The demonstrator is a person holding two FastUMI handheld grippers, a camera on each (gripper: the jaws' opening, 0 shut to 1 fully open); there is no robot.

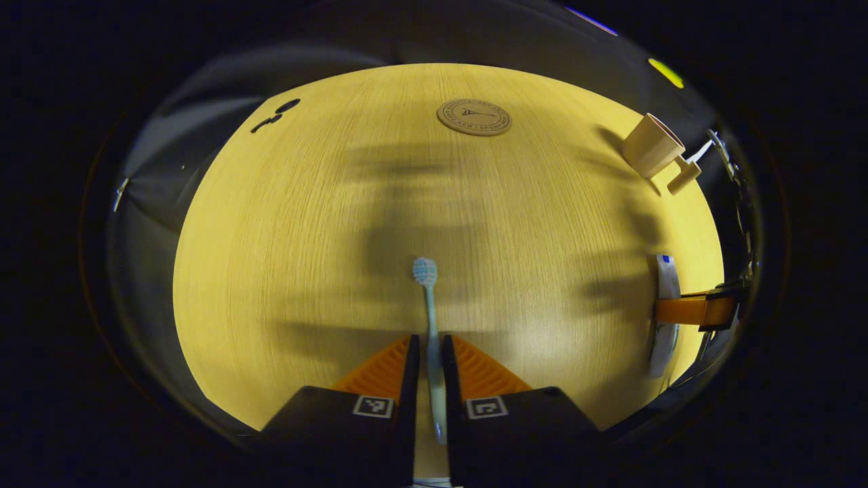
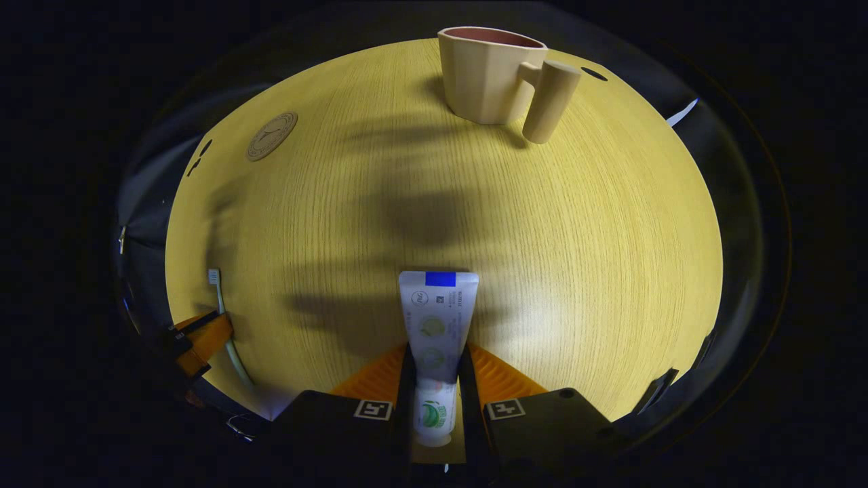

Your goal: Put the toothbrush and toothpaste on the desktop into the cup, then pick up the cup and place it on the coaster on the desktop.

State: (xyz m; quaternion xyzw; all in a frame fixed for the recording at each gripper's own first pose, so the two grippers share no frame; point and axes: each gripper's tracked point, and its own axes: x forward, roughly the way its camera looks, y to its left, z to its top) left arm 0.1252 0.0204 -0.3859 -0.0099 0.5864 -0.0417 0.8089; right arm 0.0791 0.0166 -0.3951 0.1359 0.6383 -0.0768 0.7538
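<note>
Both tools look loaded. Left gripper [image 1: 428,346] has its fingers closed nearly together on the toothbrush [image 1: 430,318], pinching the handle w/ the bristle head sticking out fwd over the wooden desktop [image 1: 285,257]. Right gripper [image 2: 437,359] is narrowed onto the toothpaste tube [image 2: 437,318], fingers pressing its lower body near the cap end, flat crimped end pointing fwd. Handling, as a guess: brush is light, stiff, thin and smooth plastic, so it may pivot in the grip; a hold mid-handle as now seems ok. Tube is light but soft-walled and glossy, prob. dents under squeeze and could slide; gripping nearer the stiffer cap shoulder looks safest. Looks: brush is pale blue-green w/ white and blue bristles; tube is white w/ a blue band at the crimp and green printed marks. Cup [image 2: 491,74] is beige, faceted, dark reddish inside, w/ a thick round peg handle, standing upright at the far side of the desktop. Round brown coaster [image 1: 474,116] lies flat, well apart from the cup.
</note>
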